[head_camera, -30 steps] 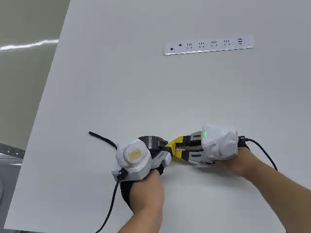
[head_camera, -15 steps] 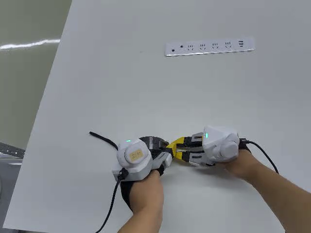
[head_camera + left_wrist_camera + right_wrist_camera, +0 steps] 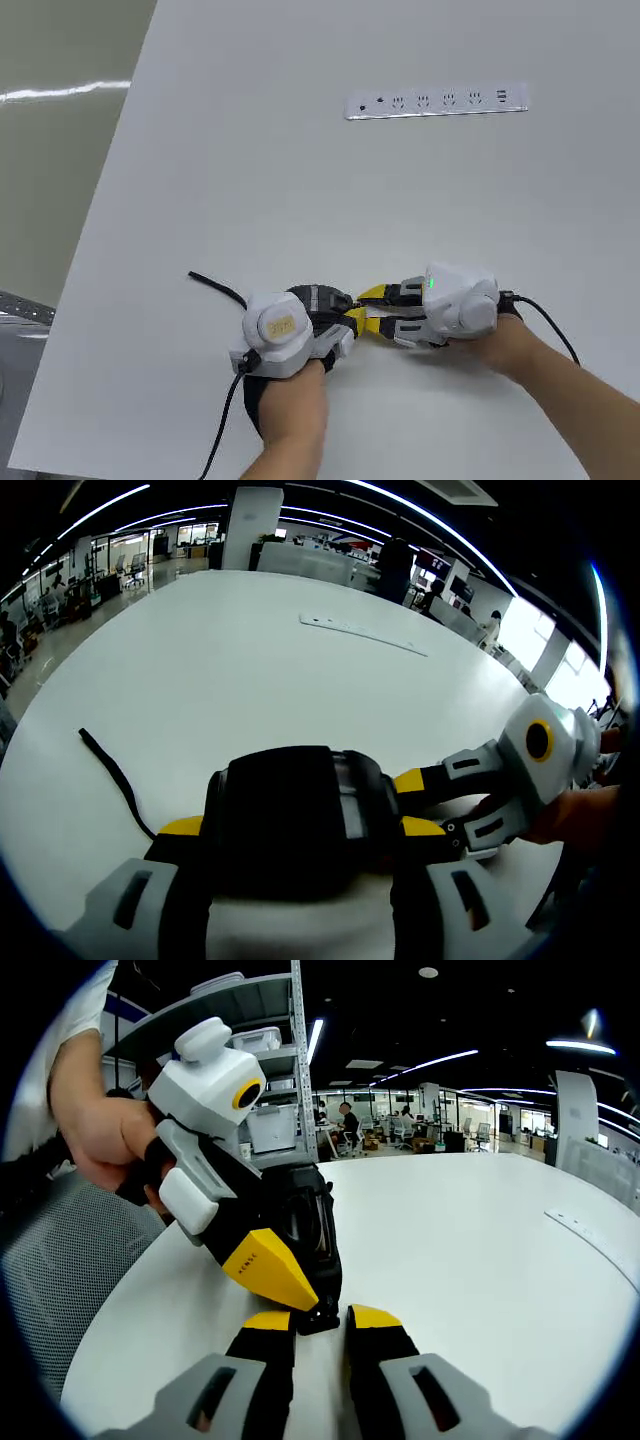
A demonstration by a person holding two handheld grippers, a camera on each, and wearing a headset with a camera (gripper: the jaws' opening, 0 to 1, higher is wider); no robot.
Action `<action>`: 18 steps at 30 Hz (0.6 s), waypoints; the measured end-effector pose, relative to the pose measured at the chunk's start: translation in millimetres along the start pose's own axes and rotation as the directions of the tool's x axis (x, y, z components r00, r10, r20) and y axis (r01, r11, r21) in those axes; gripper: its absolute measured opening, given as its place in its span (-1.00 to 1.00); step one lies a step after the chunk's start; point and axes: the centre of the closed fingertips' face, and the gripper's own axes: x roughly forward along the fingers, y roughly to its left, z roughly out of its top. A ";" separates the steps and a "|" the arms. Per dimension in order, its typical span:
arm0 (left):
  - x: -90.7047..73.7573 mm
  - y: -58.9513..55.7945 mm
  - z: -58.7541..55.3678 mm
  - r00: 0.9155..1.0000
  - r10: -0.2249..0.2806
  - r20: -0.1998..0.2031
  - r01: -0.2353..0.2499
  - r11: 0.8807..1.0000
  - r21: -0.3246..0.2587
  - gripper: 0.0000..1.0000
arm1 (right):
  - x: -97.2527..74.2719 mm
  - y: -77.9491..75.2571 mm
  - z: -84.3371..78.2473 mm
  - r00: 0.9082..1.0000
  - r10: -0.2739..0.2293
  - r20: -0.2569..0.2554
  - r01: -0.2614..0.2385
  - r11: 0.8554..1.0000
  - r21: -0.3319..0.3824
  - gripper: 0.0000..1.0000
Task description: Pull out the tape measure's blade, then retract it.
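Note:
A black tape measure [image 3: 312, 297] rests on the white table [image 3: 300, 180] near its front edge. My left gripper [image 3: 325, 312] is shut on its body, which sits between the jaws in the left gripper view [image 3: 290, 815]. From the right, my right gripper [image 3: 376, 308] meets the case's mouth. In the right gripper view its yellow-tipped jaws [image 3: 320, 1325] stand close together with the small black end of the blade between them. The case [image 3: 305, 1225] lies just beyond, with the left gripper's yellow fingertip [image 3: 265, 1260] against its side. No length of blade shows.
The tape measure's black wrist strap [image 3: 215, 286] trails left over the table. A white power strip [image 3: 437, 101] lies far back on the table. The table's left edge drops to a grey-green floor [image 3: 50, 150]. Cables hang from both grippers.
The picture has shifted slightly as the head camera moved. Both grippers and the tape measure hold the same places relative to each other.

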 end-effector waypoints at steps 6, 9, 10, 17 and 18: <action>-0.6 -2.3 -0.8 1.000 -0.021 -0.001 0.021 0.999 0.033 0.47 | -0.1 1.9 -0.3 1.000 0.004 -0.002 -0.004 1.000 0.010 -0.52; -1.1 -1.9 -0.6 1.000 -0.029 -0.002 0.029 0.999 0.038 0.47 | 0.7 7.1 0.6 1.000 0.018 0.001 -0.018 1.000 0.013 -0.39; -1.2 -2.0 -0.2 1.000 -0.032 0.000 0.032 0.999 0.039 0.47 | 0.9 7.1 0.7 1.000 0.017 0.000 -0.017 1.000 0.009 -0.38; -2.8 -6.3 3.9 0.998 -0.053 0.020 0.052 0.997 0.058 0.55 | 2.2 7.4 1.6 1.000 0.014 -0.001 -0.014 1.000 0.019 -0.36; -2.7 -6.3 3.0 0.998 -0.055 0.015 0.054 0.996 0.065 0.56 | 1.9 7.7 1.6 1.000 0.014 -0.001 -0.014 1.000 0.020 -0.35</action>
